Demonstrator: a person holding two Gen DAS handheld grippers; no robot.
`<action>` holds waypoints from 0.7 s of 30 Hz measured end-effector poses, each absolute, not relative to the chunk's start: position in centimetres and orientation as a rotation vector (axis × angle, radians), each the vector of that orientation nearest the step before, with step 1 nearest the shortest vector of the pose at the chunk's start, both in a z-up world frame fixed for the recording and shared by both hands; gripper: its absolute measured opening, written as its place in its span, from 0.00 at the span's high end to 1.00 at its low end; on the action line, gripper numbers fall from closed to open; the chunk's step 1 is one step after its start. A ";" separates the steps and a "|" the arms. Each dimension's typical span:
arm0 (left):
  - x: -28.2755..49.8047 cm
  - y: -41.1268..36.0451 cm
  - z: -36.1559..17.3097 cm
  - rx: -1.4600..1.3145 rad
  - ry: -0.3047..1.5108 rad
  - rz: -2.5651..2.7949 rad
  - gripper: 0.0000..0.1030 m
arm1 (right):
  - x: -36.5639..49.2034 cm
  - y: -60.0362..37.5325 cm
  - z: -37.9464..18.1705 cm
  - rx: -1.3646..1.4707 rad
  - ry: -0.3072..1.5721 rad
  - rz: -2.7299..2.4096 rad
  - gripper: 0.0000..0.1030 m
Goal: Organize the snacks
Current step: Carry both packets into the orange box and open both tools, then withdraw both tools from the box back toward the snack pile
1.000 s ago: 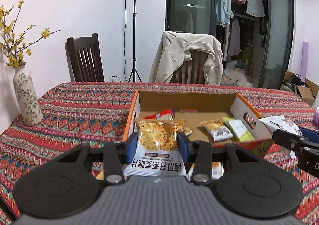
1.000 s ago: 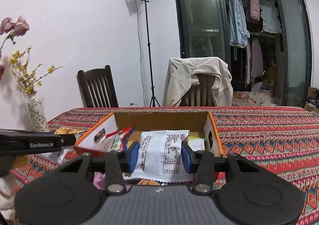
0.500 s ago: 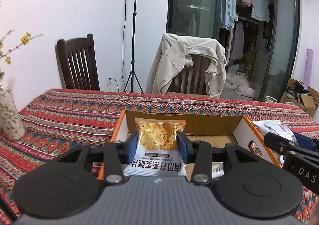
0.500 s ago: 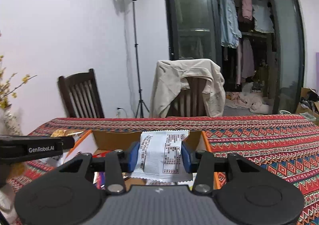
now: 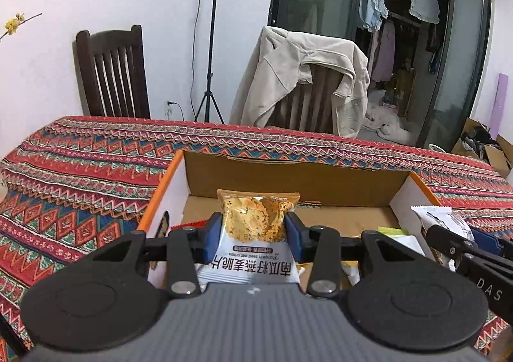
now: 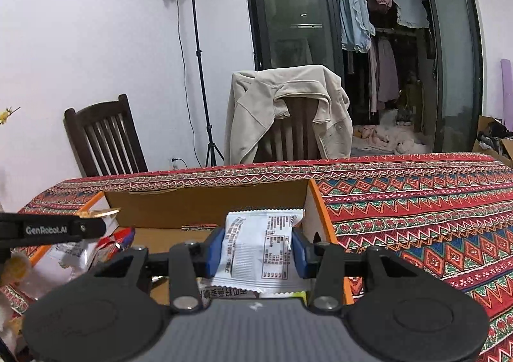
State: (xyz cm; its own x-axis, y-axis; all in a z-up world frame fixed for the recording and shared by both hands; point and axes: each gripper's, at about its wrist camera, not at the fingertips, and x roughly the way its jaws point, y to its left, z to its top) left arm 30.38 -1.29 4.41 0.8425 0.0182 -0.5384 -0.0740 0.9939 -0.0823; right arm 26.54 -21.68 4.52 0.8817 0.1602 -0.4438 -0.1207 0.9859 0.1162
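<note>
I am holding both packets over the cardboard box [image 5: 298, 180]; left gripper [image 5: 253, 232] fingers are clamping the oat-crisp packet [image 5: 253, 224], long axis toward 12 o'clock; right gripper [image 6: 256, 248] fingers are clamping the white packet [image 6: 261, 246], at 3 o'clock of the left; box floor is lying directly beneath.

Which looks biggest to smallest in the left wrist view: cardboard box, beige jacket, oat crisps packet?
1. Open cardboard box.
2. Beige jacket on the chair, though it sits farther away.
3. Pumpkin-seed oat crisps packet, despite being nearest.
</note>
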 end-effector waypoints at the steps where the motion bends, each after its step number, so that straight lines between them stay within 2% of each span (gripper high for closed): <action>1: 30.4 -1.2 4.3 -0.106 0.571 0.047 0.58 | 26.6 -21.6 4.3 0.083 0.470 0.146 0.58; 4: 30.5 -1.1 4.0 -0.110 0.585 0.055 0.53 | 26.5 -21.5 4.1 0.075 0.475 0.146 0.54; 5: 30.5 -1.0 3.9 -0.115 0.586 0.053 0.44 | 26.4 -21.5 4.1 0.074 0.475 0.142 0.48; 6: 30.4 -0.8 4.0 -0.127 0.586 0.049 0.35 | 26.5 -21.6 4.1 0.078 0.478 0.142 0.31; 7: 30.2 -0.7 4.0 -0.143 0.578 0.056 0.13 | 26.5 -21.8 4.1 0.089 0.480 0.147 0.14; 8: 30.0 -0.5 4.1 -0.152 0.563 0.071 0.00 | 26.4 -22.1 4.2 0.103 0.479 0.154 0.08; 9: 29.7 -0.5 4.3 -0.154 0.538 0.088 0.00 | 26.3 -22.2 4.3 0.113 0.476 0.157 0.03; 12: 29.4 -0.5 4.5 -0.156 0.513 0.084 0.00 | 26.0 -22.8 4.5 0.130 0.464 0.151 0.00; 21: 28.7 -1.1 5.4 -0.133 0.502 0.094 0.00 | 25.0 -23.6 5.2 0.149 0.438 0.144 0.00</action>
State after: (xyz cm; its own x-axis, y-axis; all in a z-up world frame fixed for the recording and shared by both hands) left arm 28.70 -1.11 5.38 0.8726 0.0567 -0.4852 -0.1218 0.9871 -0.1038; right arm 25.04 -23.60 5.23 0.8956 0.1705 -0.4109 -0.1063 0.9789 0.1744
